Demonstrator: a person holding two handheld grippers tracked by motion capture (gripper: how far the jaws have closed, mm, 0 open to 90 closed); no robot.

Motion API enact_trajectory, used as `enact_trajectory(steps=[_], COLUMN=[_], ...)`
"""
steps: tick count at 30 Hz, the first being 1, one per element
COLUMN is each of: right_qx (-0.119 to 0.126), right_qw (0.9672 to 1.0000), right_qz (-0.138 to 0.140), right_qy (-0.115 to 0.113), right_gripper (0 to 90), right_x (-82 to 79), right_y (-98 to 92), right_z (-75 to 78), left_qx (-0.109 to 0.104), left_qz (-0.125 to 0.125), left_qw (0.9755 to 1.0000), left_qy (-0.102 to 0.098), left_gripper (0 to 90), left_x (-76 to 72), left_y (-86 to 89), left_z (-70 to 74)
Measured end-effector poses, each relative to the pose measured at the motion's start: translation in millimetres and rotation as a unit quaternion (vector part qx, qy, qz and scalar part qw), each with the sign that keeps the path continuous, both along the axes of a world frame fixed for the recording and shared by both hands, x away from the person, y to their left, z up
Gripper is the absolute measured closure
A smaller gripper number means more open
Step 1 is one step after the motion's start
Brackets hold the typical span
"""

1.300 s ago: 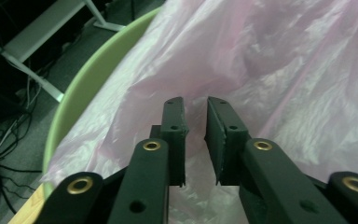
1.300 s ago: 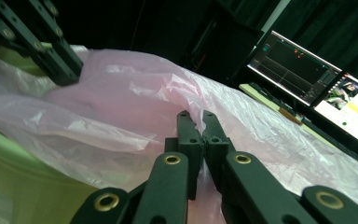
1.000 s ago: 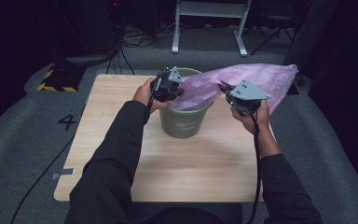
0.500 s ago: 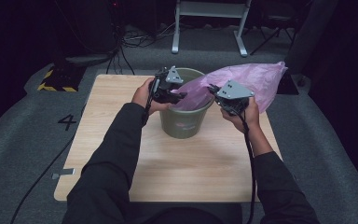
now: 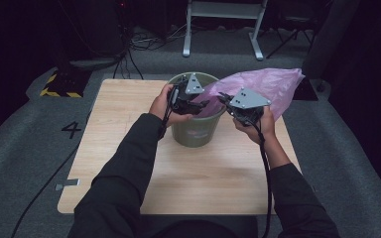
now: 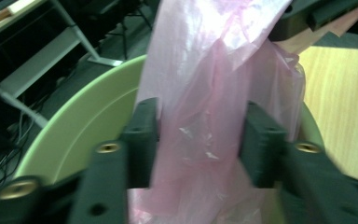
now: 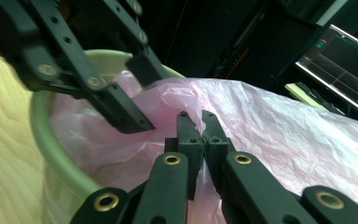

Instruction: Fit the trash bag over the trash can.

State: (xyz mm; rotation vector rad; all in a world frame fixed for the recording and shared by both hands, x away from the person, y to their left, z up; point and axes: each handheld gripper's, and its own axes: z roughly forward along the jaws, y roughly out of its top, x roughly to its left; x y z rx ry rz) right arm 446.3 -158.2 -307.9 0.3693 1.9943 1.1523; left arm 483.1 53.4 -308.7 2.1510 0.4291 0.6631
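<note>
A pale green bucket [image 5: 196, 134] stands on the wooden table [image 5: 124, 134]. A thin pink plastic bag [image 5: 270, 84] runs from inside the bucket out over its right rim. My left gripper [image 5: 204, 104] hovers over the bucket mouth. In the left gripper view it [image 6: 200, 135] is open, with the bag [image 6: 205, 70] hanging between the jaws above the bucket's wall [image 6: 74, 135]. My right gripper [image 5: 223, 98] is at the bucket's right rim. In the right gripper view it [image 7: 196, 119] is shut on a fold of the bag [image 7: 284, 140], beside the bucket rim [image 7: 39, 135] and the other gripper [image 7: 135, 93].
The table stands on grey carpet marked with a "4" [image 5: 72, 129]. A white metal stand [image 5: 223, 10] and cables [image 5: 144, 42] are behind it. A yellow-and-black striped block [image 5: 59, 85] lies at the back left, and a lit monitor [image 7: 340, 51] is off to the side.
My right gripper has moved left to the bucket's rim, drawing the bag in with it. The left gripper stays over the bucket mouth.
</note>
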Motion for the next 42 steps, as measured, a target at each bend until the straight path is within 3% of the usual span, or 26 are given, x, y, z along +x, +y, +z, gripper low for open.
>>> enact_trajectory(steps=[4, 7, 12, 19, 22, 31, 33, 34, 35, 39, 42], right_qx=[0.007, 0.013, 0.020, 0.041, 0.039, 0.007, 0.000, 0.000, 0.000, 0.010, 0.019], right_qw=[0.9999, 0.9998, 0.9996, 0.9988, 0.9990, 0.9985, 0.9980, 0.9977, 0.9976, 0.9984, 0.9984], right_qz=[0.008, 0.011, 0.014, 0.016, 0.000, -0.053, -0.063, -0.067, -0.068, -0.053, -0.050], right_qy=[0.005, 0.007, 0.011, 0.019, 0.019, 0.013, 0.010, 0.011, 0.010, 0.017, 0.019], right_gripper=[89.1, 87.7, 80.2, 50.0, 39.8, 30.5, 32.3, 38.5, 50.6, 77.8, 86.7], right_x=[-1.6, -3.2, -7.8, -18.4, -25.1, -39.8, -40.0, -39.4, -38.2, -32.5, -29.7], right_y=[-1.8, -3.6, -6.5, -17.4, -25.5, -50.3, -56.0, -58.6, -61.7, -67.6, -68.6], right_z=[-0.2, -0.9, -3.6, -5.2, -6.0, -17.4, -21.7, -23.8, -26.4, -30.7, -29.4], left_qx=[0.009, -0.003, -0.003, -0.007, -0.010, -0.015, -0.016, -0.019, -0.021, -0.026, -0.030], left_qz=[-0.003, -0.012, -0.014, 0.002, 0.009, 0.024, 0.024, 0.024, 0.024, 0.024, 0.023], left_qw=[0.9998, 0.9998, 0.9997, 0.9998, 0.9998, 0.9996, 0.9996, 0.9995, 0.9995, 0.9994, 0.9993], left_qy=[-0.016, -0.018, -0.020, -0.018, -0.014, -0.005, -0.003, -0.001, -0.001, 0.001, 0.001], left_gripper=[80.3, 88.2, 89.8, 89.8, 89.8, 89.8, 89.8, 89.8, 89.8, 89.5, 88.0], left_x=[-1.2, -0.8, 0.0, 4.0, 6.4, 11.0, 12.3, 12.8, 13.0, 13.7, 13.6], left_y=[-1.7, 1.4, 6.5, 22.0, 29.1, 42.8, 45.2, 47.0, 48.3, 50.7, 52.6], left_z=[-1.4, -2.2, -5.5, -7.4, -8.7, -13.9, -15.1, -15.9, -16.4, -18.4, -19.4])
